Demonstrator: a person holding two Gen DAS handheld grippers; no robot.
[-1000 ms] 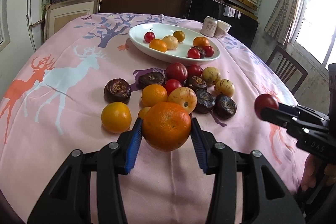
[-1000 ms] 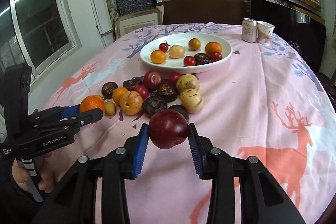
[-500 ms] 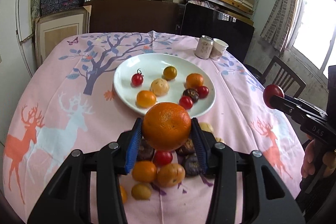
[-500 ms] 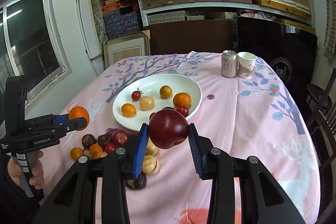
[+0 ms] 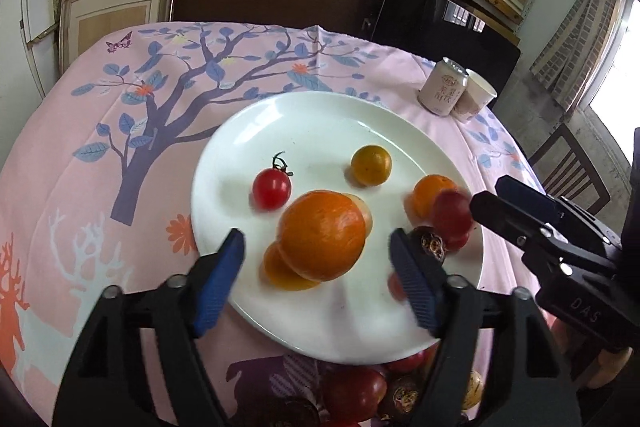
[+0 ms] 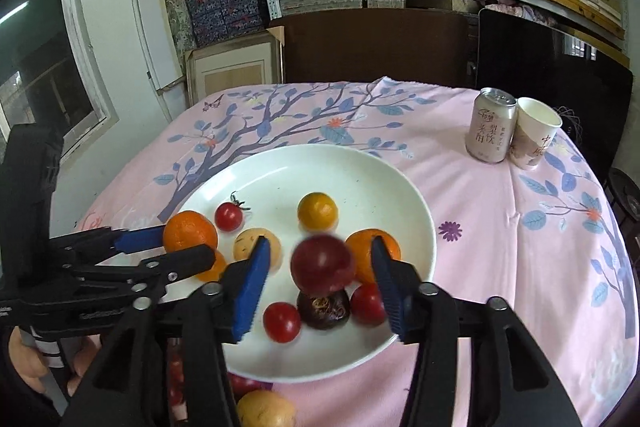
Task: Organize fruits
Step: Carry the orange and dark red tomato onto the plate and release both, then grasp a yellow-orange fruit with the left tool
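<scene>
Over the white plate [image 5: 304, 115], the left gripper [image 5: 320, 267] is opening its jaws; the orange [image 5: 322, 235] sits between the blue pads, touching neither. The right gripper [image 6: 320, 279] is opening too, with the dark red plum [image 6: 322, 263] loose between its pads, above a passion fruit [image 6: 324, 309] and 2 cherry tomatoes.

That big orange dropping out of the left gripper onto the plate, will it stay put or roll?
The orange is round and smooth, so it will probably roll. The plate looks shallow and glossy, giving little grip. Neighbouring fruit may stop it, or get knocked.
</scene>
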